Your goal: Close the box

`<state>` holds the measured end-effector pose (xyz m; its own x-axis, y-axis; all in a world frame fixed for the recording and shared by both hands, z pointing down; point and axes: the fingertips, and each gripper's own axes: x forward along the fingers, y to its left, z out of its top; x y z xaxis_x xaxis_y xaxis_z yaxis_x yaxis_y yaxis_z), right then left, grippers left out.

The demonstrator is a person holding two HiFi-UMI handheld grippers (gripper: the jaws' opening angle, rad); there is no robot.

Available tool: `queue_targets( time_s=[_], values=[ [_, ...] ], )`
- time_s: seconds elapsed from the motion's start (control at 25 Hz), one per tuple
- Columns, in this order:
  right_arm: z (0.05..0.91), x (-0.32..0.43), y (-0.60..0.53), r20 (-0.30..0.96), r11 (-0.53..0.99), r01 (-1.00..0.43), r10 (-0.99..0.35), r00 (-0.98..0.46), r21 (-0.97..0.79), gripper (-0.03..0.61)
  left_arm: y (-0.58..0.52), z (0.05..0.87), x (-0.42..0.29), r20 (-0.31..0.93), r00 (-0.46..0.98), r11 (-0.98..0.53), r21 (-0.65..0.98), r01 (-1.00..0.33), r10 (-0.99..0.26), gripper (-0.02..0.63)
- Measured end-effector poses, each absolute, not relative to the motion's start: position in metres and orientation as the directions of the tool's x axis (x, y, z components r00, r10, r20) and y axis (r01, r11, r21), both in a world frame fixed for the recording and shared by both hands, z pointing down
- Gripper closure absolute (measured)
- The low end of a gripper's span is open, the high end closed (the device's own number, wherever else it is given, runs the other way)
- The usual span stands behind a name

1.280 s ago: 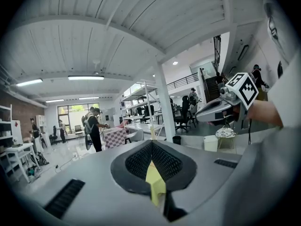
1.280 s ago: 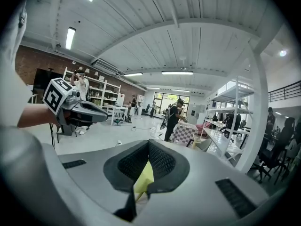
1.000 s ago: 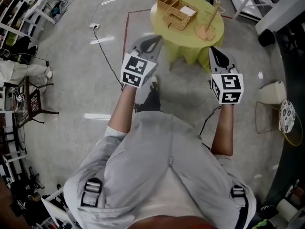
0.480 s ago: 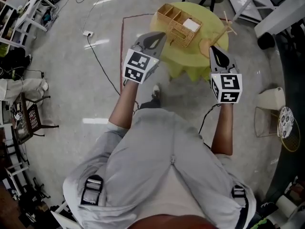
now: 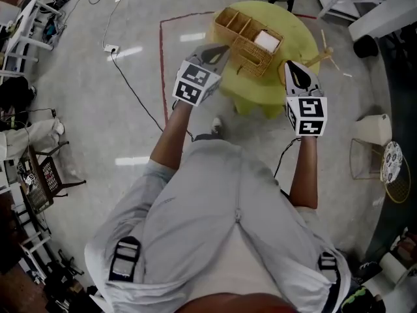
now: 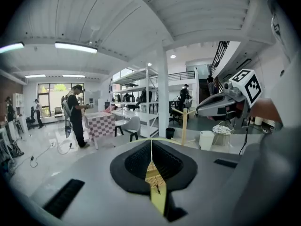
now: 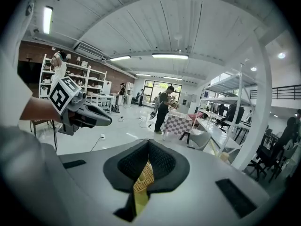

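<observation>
An open wicker box (image 5: 251, 36) with several compartments stands on a round yellow table (image 5: 293, 83); one compartment holds something white (image 5: 267, 41). A wicker flap with a cut-out hangs on the box's near side. My left gripper (image 5: 221, 48) is shut and empty, its tip just left of the box at the table's edge. My right gripper (image 5: 294, 69) is shut and empty too, over the table to the right of the box. In the left gripper view the jaws (image 6: 151, 145) meet, with the box (image 6: 154, 175) showing below. The right gripper view shows its gripper (image 7: 148, 145) and the box (image 7: 143, 178).
A wooden stand (image 5: 319, 57) is on the table right of the box. Red tape (image 5: 161, 64) and a cable with a power strip (image 5: 109, 47) lie on the floor. A white bin (image 5: 373, 128) and wire basket (image 5: 365, 162) stand at right. A person (image 6: 75, 117) stands far off.
The person has stepped toward the table. Both grippers have come forward, the left to the box's left side, the right over the table's near edge.
</observation>
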<state>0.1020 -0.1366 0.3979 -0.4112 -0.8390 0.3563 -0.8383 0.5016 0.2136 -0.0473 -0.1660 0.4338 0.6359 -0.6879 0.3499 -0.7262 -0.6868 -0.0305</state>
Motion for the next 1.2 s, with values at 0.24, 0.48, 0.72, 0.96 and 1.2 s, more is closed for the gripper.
queue_targets(
  time_s=[0.24,0.48,0.72,0.96,1.2],
  values=[
    [0.444,0.089,-0.178,0.430,0.490,-0.856,-0.817,-0.385,0.164,0.555,-0.207,0.496,-0.057,0.452,0.658,-0.718,0.055,-0.694,-0.602,0.583],
    [0.488,0.089,-0.204,0.491,0.453,-0.884,-0.800,-0.345,0.118,0.555,-0.234,0.545,-0.057,0.516,0.688,-0.757,0.108,-0.644,-0.511,0.549],
    [0.515,0.088,-0.220,0.541,0.455,-0.886,-0.769,-0.341,0.088,0.555,-0.249,0.588,-0.056,0.562,0.696,-0.753,0.185,-0.632,-0.446,0.500],
    [0.535,0.090,-0.240,0.570,0.486,-0.871,-0.736,-0.365,0.068,0.555,-0.259,0.636,-0.050,0.612,0.694,-0.697,0.303,-0.650,-0.381,0.463],
    [0.549,0.096,-0.251,0.595,0.496,-0.867,-0.708,-0.379,0.038,0.555,-0.260,0.685,-0.045,0.672,0.681,-0.651,0.381,-0.656,-0.292,0.437]
  ],
)
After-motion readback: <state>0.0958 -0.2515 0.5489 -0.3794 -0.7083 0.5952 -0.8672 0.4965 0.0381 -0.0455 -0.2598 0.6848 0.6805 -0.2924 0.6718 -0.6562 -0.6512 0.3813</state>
